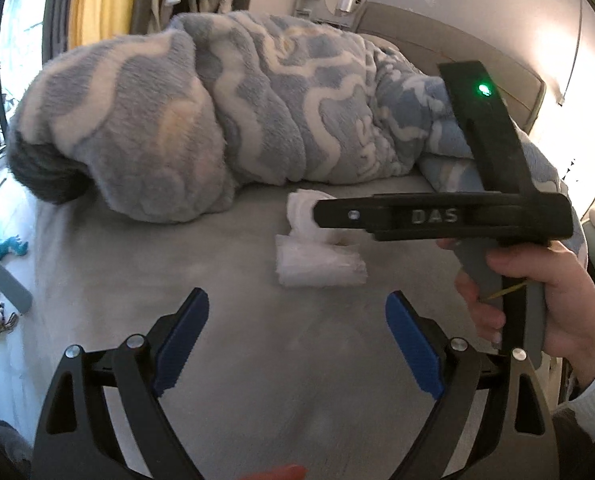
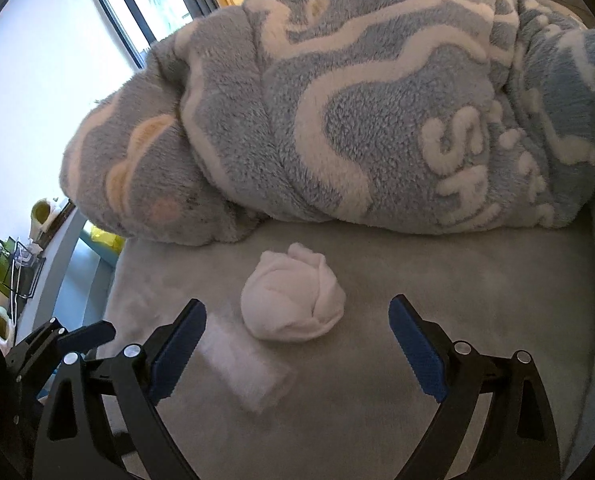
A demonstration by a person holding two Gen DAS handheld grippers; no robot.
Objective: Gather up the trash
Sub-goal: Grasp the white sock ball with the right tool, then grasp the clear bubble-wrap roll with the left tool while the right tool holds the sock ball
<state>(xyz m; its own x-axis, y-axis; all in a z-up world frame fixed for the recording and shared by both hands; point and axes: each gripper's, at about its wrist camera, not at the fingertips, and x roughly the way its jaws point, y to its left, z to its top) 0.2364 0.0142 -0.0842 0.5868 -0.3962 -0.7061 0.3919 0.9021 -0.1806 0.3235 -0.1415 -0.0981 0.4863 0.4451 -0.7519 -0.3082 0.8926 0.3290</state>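
A crumpled white tissue ball lies on the grey bed sheet, just in front of my right gripper, which is open and empty, jaws wide either side of it. A clear plastic wrapper lies flat beside the left finger. In the left wrist view the tissue ball and the wrapper lie ahead of my left gripper, open and empty. The right gripper's body, held in a hand, hovers over the tissue.
A rolled blue-and-white fleece blanket lies across the bed behind the trash. The bed's left edge drops to a floor with small toys. A headboard stands at the far right. A window is at the left.
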